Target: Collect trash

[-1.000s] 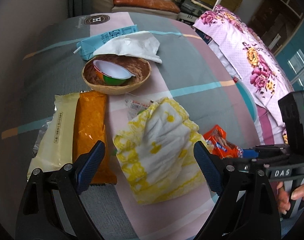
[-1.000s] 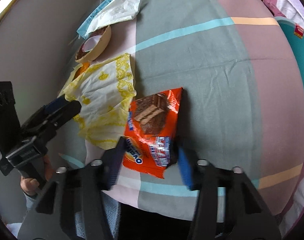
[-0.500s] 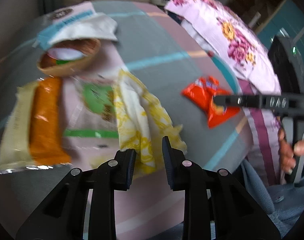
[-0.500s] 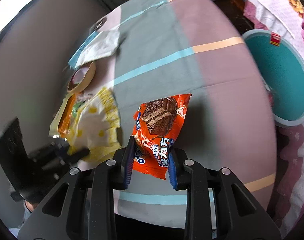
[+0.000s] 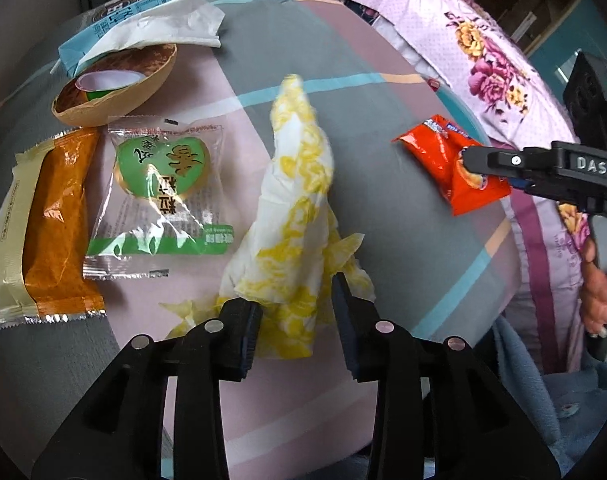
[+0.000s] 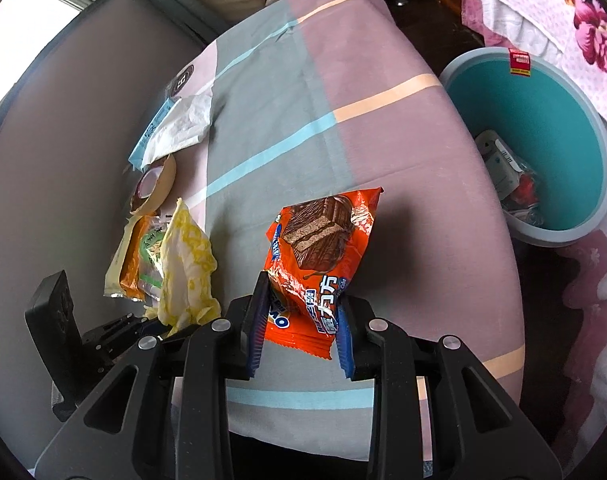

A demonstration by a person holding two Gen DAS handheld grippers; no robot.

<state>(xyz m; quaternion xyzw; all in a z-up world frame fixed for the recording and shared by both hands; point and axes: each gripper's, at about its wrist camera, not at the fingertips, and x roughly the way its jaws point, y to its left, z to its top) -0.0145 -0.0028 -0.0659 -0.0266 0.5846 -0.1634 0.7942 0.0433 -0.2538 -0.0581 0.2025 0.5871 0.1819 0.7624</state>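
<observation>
Orange wrapper (image 6: 319,276) is pinched by its lower end in our right gripper (image 6: 301,320), long axis running up and away from the jaws. Teal bin (image 6: 575,128) sits off the table to the right. Left gripper (image 5: 295,312), jaws easing open, grasps the yellow-printed tissue (image 5: 291,216).

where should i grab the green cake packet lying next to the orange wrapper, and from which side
Take the green cake packet by its crimped near edge, the flat clear strip closest to the camera, coming from above and the near side. The middle bulges over the cake, so a pinch there would probably slip. The far edge sits close to the wooden bowl and the orange wrapper lies alongside, crowding those sides.
</observation>
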